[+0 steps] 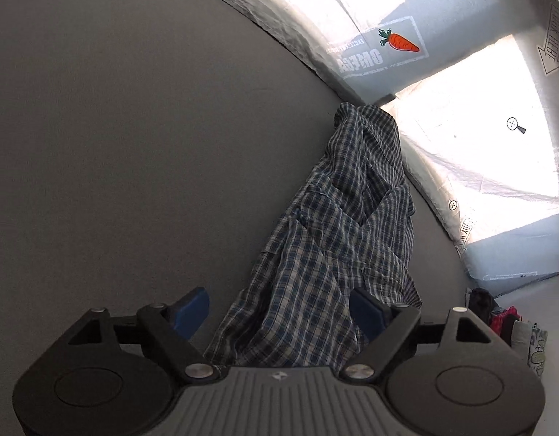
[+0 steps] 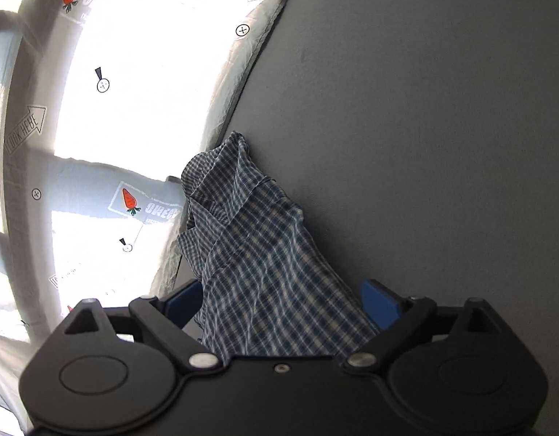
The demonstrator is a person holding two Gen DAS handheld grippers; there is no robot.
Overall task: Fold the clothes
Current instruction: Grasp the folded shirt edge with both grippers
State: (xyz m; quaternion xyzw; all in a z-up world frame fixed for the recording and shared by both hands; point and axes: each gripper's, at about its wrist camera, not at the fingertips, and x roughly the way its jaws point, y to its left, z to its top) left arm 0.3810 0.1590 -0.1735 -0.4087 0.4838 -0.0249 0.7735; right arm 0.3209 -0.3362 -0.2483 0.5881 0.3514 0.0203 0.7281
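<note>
A blue-and-white checked shirt (image 1: 337, 239) lies crumpled in a long ridge on the grey table (image 1: 116, 145), running away from the camera toward the table's far edge. My left gripper (image 1: 279, 312) stands open over its near end; the cloth lies between the blue pads (image 1: 190, 310), closer to the right one, and is not pinched. In the right wrist view the same shirt (image 2: 257, 247) bunches up along the table's (image 2: 424, 127) left edge. My right gripper (image 2: 283, 305) is open too, its blue pads (image 2: 381, 305) set wide with the fabric loose between them.
Beyond the table edge hangs a white sheet (image 1: 461, 109) printed with carrots and arrows, brightly backlit. A small pile of other clothes (image 1: 504, 323) sits at the right of the left wrist view. Bare grey tabletop spreads left of the shirt there.
</note>
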